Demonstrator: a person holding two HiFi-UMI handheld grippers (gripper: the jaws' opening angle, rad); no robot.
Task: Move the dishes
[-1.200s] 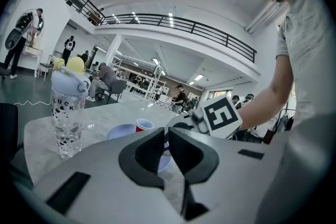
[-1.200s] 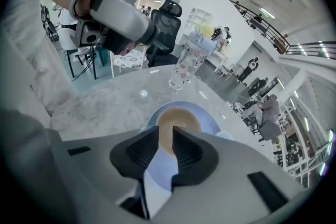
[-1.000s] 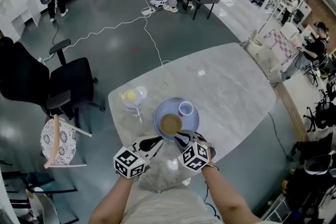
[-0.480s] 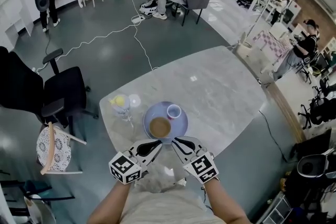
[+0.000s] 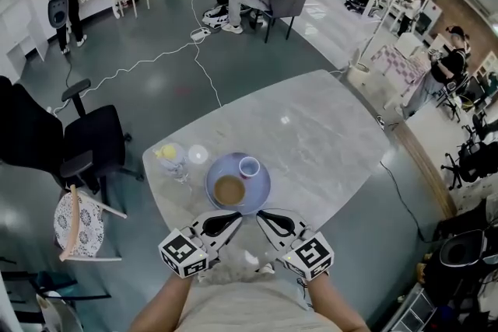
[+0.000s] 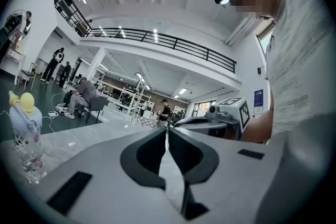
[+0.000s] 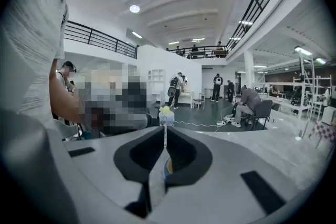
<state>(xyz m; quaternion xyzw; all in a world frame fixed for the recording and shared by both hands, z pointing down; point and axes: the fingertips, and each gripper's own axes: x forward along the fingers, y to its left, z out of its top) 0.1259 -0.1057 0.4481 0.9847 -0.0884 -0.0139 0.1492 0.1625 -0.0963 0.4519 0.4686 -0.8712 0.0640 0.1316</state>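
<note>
A blue plate (image 5: pixel 257 190) lies on the marble table (image 5: pixel 327 136) near its front edge. On the plate stand a brown bowl (image 5: pixel 229 189) and a small white cup (image 5: pixel 249 166). My left gripper (image 5: pixel 233 218) is just in front of the plate's near rim, jaws shut and empty. The right gripper (image 5: pixel 262 215) sits beside it, also shut and empty, its tips close to the rim. In the left gripper view the shut jaws (image 6: pixel 167 128) point over the tabletop. The right gripper view has its shut jaws (image 7: pixel 165 127) aimed across the table at the bottle (image 7: pixel 166 115).
A clear bottle with a yellow cap (image 5: pixel 170 159) stands left of the plate, a small round lid (image 5: pixel 198 155) beside it. A black office chair (image 5: pixel 85 140) and a round white stool (image 5: pixel 78 221) are off the table's left. People sit and stand farther back.
Both grippers have drawn back from the plate's near rim toward my body. The plate, bowl and cup stay in place on the table.
</note>
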